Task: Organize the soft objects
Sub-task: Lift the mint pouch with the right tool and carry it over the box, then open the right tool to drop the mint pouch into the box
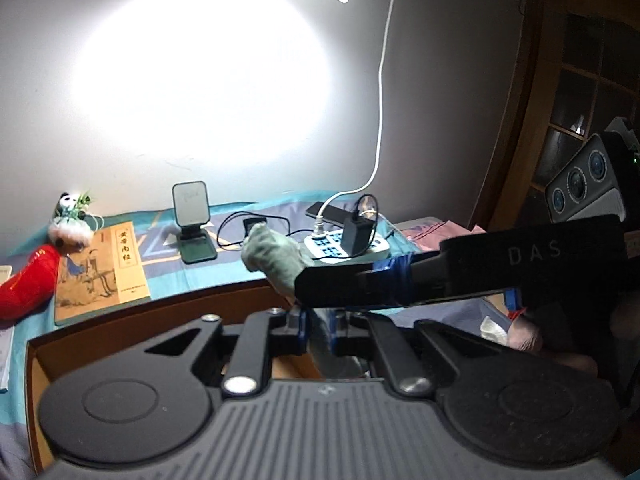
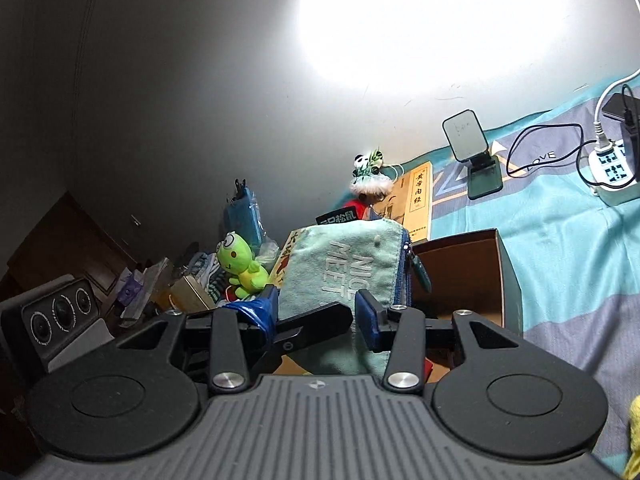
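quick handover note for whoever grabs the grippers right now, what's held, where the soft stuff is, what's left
Right gripper: holds the teal plush pouch between its fingers, raised beside the open cardboard box.
Left gripper: its fingertips are hidden behind the right gripper's finger crossing in front, so I can't tell its state.
Done: pouch picked up, not yet set down.
Left: place the pouch, probably in the box. Still loose are the green frog plush in the clutter at left and the panda plush by the book.
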Demonstrator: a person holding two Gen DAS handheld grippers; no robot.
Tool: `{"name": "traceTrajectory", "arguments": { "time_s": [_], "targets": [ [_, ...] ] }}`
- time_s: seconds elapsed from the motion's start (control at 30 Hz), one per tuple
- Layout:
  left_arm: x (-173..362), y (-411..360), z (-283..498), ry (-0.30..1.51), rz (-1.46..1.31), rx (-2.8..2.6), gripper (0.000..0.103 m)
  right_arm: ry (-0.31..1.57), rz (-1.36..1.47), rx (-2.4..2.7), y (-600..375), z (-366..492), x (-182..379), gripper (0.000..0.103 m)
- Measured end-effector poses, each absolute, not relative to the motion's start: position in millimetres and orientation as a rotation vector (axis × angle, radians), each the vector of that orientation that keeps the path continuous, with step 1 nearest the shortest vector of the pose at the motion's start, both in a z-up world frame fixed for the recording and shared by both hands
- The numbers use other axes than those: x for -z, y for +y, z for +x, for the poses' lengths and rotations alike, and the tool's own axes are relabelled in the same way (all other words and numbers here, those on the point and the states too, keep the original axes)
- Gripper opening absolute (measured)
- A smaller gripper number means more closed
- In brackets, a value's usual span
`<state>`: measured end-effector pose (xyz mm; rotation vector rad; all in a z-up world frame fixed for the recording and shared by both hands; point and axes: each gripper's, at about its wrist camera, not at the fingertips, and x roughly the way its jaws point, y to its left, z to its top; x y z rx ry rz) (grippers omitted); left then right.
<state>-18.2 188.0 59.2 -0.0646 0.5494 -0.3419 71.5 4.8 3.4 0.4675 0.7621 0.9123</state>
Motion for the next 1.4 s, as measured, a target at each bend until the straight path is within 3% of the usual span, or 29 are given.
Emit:
{"name": "traceTrajectory", "arguments": {
  "time_s": [0.47,1.23,1.4],
  "targets": [
    [34,219,32,0.85,-0.115,0.264,0.002,0.963,0.339,-0.793,53,97,69,0.027],
    [-5,229,-13,0.88,-0.043,-0.004,0.003,0.9,0.358,-0.807,28,57,44,0.027],
    [-12,216,-27,0.884,-0.01,-0.066,0.008,0.893,0.361,-0.848,17,44,39,0.027]
  ]
}}
